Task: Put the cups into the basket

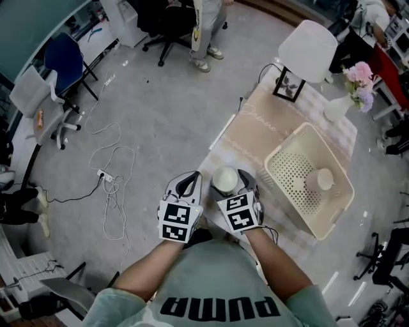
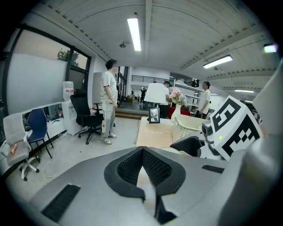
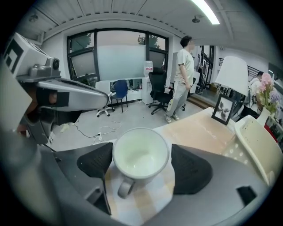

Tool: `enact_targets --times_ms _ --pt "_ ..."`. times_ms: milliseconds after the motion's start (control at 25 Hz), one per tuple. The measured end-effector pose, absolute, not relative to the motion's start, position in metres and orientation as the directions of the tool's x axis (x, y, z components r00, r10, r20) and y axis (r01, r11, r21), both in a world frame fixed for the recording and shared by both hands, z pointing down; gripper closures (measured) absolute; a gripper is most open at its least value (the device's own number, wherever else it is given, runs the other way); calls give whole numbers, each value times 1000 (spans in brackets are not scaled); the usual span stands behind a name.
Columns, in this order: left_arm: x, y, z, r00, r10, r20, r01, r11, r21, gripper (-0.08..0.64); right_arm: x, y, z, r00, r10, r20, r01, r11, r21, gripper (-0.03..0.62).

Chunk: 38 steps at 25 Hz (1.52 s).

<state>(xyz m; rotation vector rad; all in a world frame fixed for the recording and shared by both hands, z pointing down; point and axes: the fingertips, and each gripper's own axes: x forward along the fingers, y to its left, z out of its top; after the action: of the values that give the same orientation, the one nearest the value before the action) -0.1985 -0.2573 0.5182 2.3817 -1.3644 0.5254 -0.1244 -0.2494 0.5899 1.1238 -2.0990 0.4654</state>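
the office clutter i see around the job
on the table (image 1: 265, 124) with its pale checked cloth stand a white-shaded lamp (image 1: 308, 42), a black picture frame (image 1: 289, 85) just beside it, and a white vase (image 1: 337, 108) of pink flowers (image 1: 360, 76) off to their right. on the grey floor i make out a blue chair (image 1: 65, 60), a white chair (image 1: 35, 102) near it, a black chair (image 1: 163, 19) by a standing person (image 1: 208, 32), and loose white cables (image 1: 115, 191) running to a power strip (image 1: 107, 176).

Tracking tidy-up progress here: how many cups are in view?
2. One cup stands on the table between the right gripper's open jaws; the other cup is inside the basket. Others may be hidden.
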Motion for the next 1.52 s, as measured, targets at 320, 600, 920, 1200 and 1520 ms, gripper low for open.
enact_targets --times_ms 320,600,920,1200,1520 --pt "-195 -266 519 483 -730 484 -859 -503 99 555 -124 -248 609 -338 -561 756 -833 552 37 202" --pt "-194 -266 514 479 -734 481 -859 -505 84 555 -121 -250 608 -350 -591 727 -846 533 26 202" --pt "-179 -257 500 501 -729 466 -850 -517 105 555 -104 -244 555 -402 -637 658 -859 512 -30 202" --pt "-148 -247 490 535 -715 450 -829 -547 117 555 -76 -234 504 -417 -685 598 -868 495 -38 202" --pt "-104 -244 470 577 -705 412 -801 -586 120 555 -33 -222 448 -431 -742 513 -881 470 -60 202"
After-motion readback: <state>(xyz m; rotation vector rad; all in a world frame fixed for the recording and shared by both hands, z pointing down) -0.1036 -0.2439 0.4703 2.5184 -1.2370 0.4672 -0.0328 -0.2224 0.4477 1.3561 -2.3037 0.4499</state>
